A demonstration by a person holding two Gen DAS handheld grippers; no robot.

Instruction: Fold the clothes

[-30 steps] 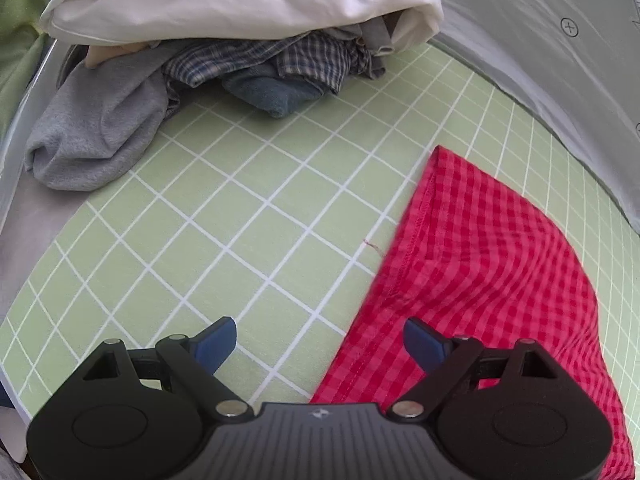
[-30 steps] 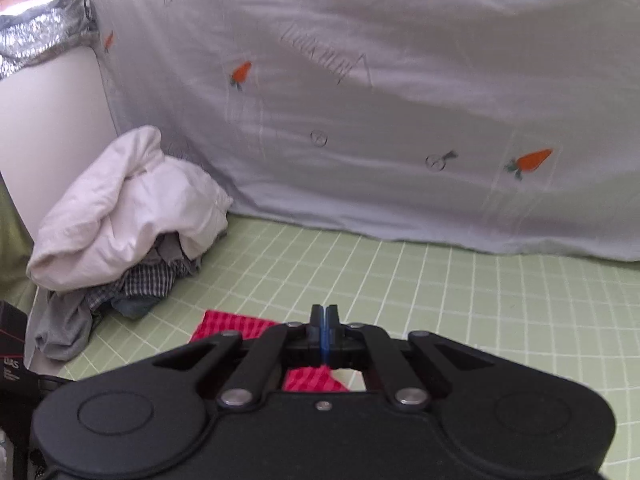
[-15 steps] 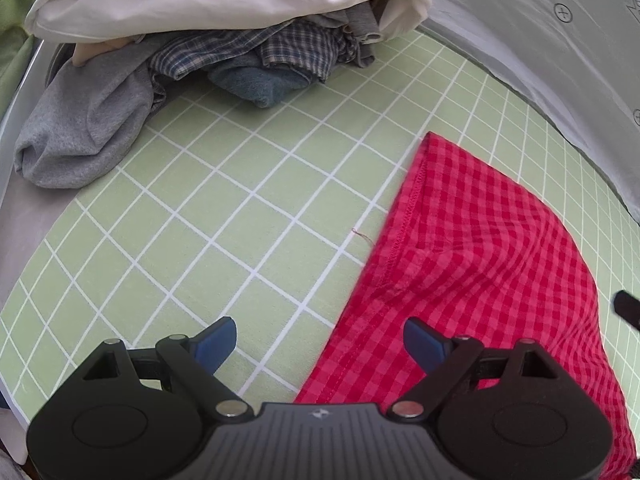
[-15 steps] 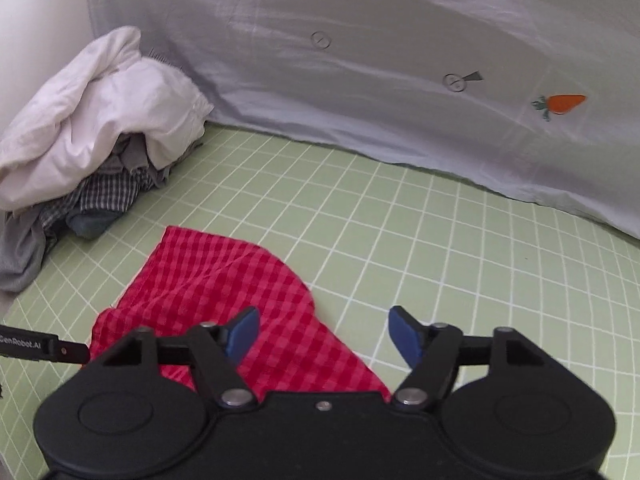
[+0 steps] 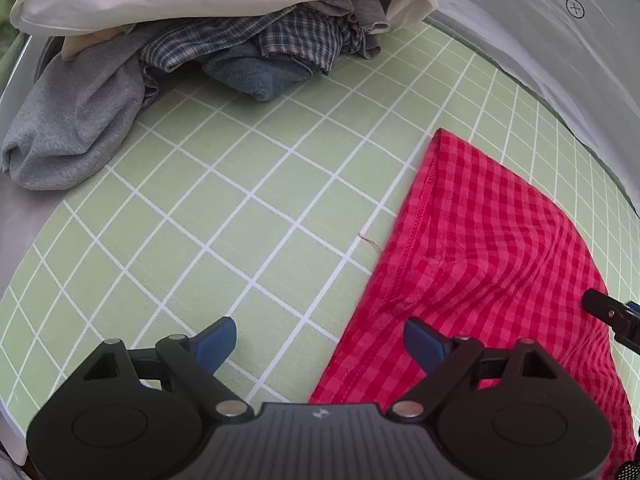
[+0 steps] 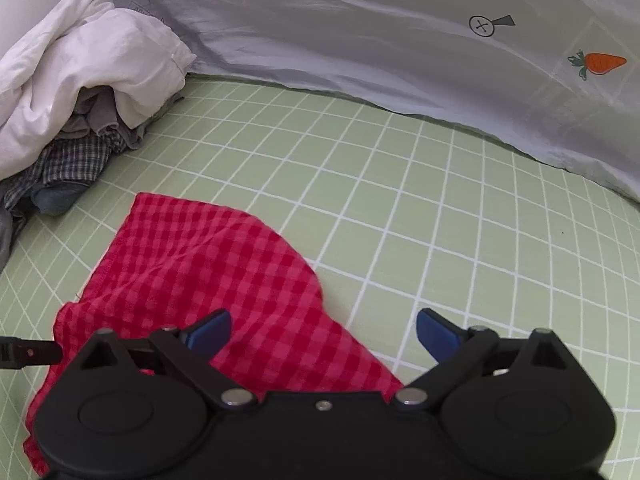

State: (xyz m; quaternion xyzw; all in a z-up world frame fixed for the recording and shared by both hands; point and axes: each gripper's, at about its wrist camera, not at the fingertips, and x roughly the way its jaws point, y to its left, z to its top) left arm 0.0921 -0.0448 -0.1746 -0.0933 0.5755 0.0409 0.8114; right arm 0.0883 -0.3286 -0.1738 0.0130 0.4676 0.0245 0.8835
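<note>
A second ago the right claw (image 6: 323,332) was pinched together and aimed at the grey sheet; now it looks down over the tabletop with its blue pads spread wide and nothing between them, while the left claw's view is almost unchanged. The red checked cloth (image 6: 208,276) lies flat on the green grid mat (image 6: 440,208), filling the lower left of the right wrist view; its right-hand edge runs diagonally down from the middle of the frame and passes under the right claw, whose left pad hangs over the cloth and right pad over bare mat. In the left wrist view the red checked cloth (image 5: 492,264) takes up the lower right, its stitched hem running from the upper corner down toward the bottom centre. The left claw (image 5: 320,340) is also spread wide and holds nothing, straddling that hem: left pad over bare mat, right pad over the fabric. Whether either claw touches the cloth cannot be told. A black tip of the right claw shows at the right edge of that view. The pile of clothes (image 5: 192,52), white on top with grey, plaid and blue beneath, sits at the upper left, well apart from the cloth, leaving a broad stretch of open mat between. The grey sheet (image 6: 400,52) borders the mat along the top and right.
</note>
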